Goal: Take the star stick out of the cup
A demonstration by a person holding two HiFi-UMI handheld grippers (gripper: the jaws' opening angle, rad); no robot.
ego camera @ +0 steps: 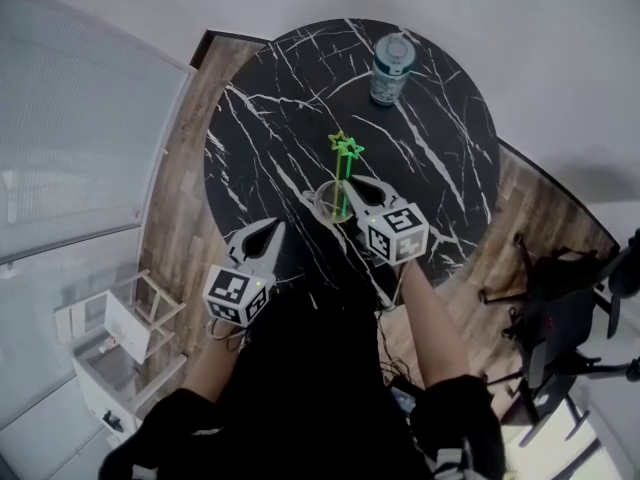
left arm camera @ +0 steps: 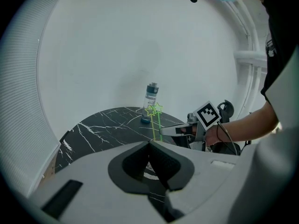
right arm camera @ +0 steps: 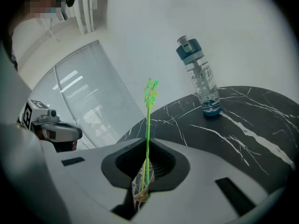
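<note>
Evidently my right tongs (right arm camera: 147, 143) are clenched on the star stick (right arm camera: 148, 111) just above the cup (right arm camera: 139, 190) holding its foot below their tips, a grip suited to lifting it straight out without tipping that cup, while my left tongs (left arm camera: 150, 143) hang closed and empty, off to their left.

1. The table (ego camera: 270, 118) top is seen as black stone with white veins, smooth and faintly glossy.
2. The floor (ego camera: 185, 188) is laid in matt wood planks.
3. The cup (ego camera: 330, 204) is clear and glossy.
4. The star stick (ego camera: 346, 160) is seen as translucent green plastic.
5. The bottle (ego camera: 390, 68) is made of clear plastic, capped in opaque teal.
6. The left gripper (left arm camera: 150, 146) and right gripper (right arm camera: 147, 146) are shelled in matt grey plastic, with black, finely ribbed pads.
</note>
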